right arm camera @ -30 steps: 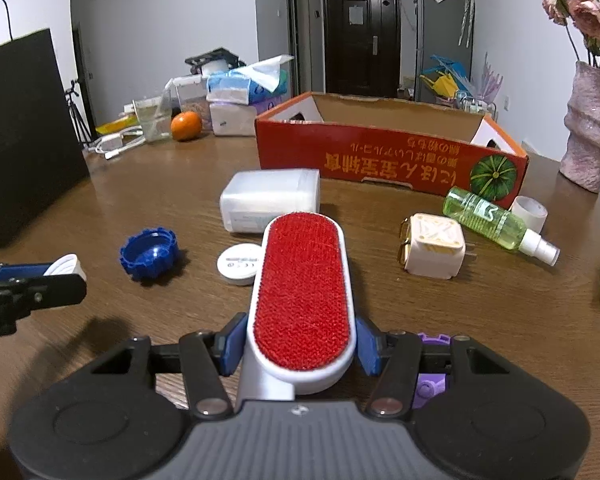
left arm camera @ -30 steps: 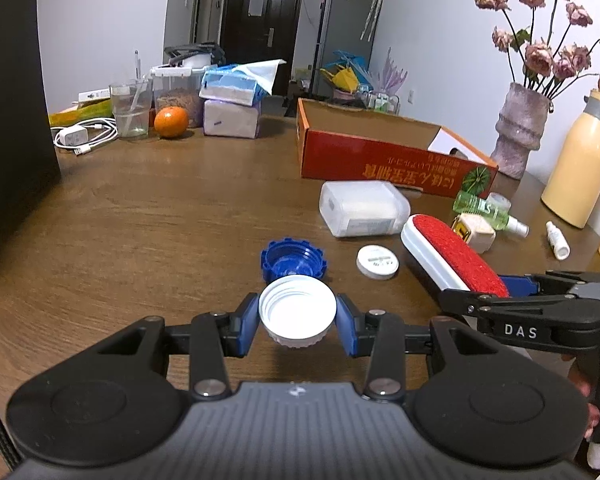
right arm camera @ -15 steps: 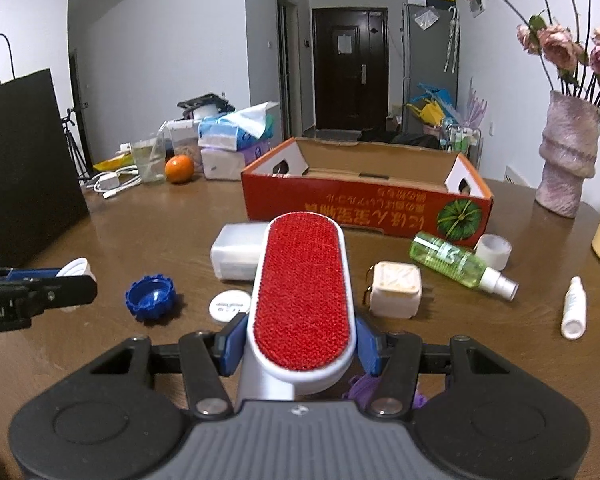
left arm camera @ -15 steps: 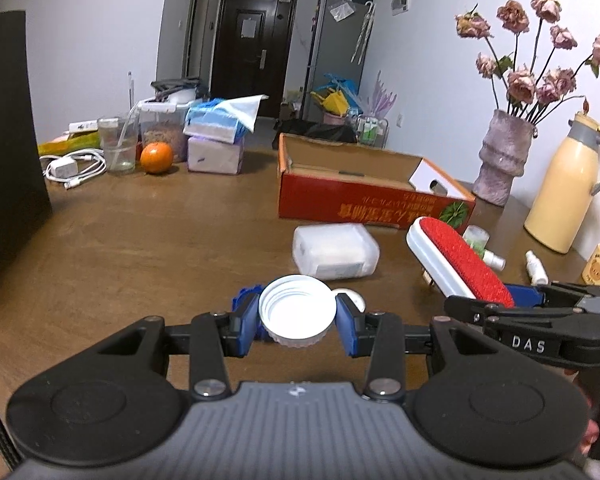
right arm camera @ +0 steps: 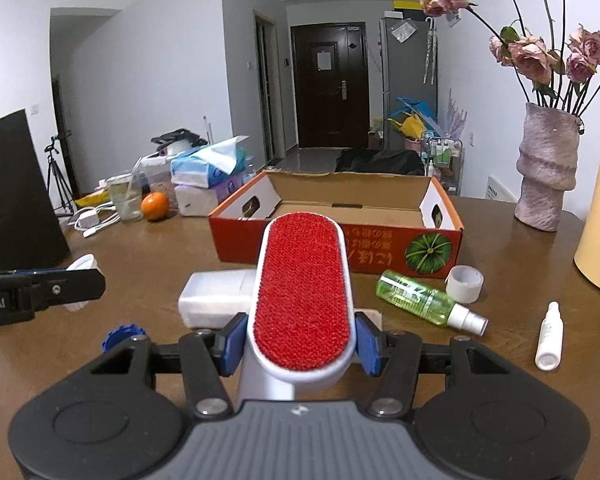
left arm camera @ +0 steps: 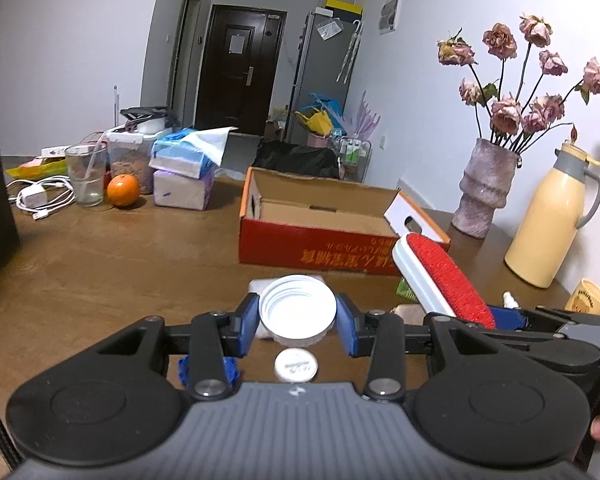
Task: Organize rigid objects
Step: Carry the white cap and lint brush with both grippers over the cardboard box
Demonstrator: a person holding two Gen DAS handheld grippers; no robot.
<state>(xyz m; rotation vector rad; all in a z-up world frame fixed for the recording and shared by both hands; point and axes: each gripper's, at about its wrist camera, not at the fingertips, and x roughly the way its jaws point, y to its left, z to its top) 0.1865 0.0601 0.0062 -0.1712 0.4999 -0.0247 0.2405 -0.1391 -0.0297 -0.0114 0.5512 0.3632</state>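
Observation:
My left gripper [left arm camera: 297, 320] is shut on a white screw lid [left arm camera: 297, 310], held above the table with its hollow side up. My right gripper [right arm camera: 301, 344] is shut on a red lint brush [right arm camera: 302, 292] with a white body, which points forward. In the left wrist view the lint brush [left arm camera: 440, 276] shows at the right, level with the lid. An open red cardboard box [right arm camera: 340, 236] stands ahead of both grippers, and the red cardboard box [left arm camera: 324, 240] looks empty inside. On the table below lie a blue lid [right arm camera: 122, 334], a small white disc [left arm camera: 296, 365] and a white plastic case [right arm camera: 216, 296].
A green spray bottle [right arm camera: 424, 298], a tape roll [right arm camera: 464, 283] and a small white dropper bottle [right arm camera: 550, 336] lie right of the brush. A vase [right arm camera: 546, 172] and a yellow jug [left arm camera: 552, 220] stand at the right. An orange [left arm camera: 123, 190], a glass and tissue packs sit at the back left.
Both grippers have risen and moved toward the red box, each still holding its object. The blue lid and white disc now lie under the left gripper.

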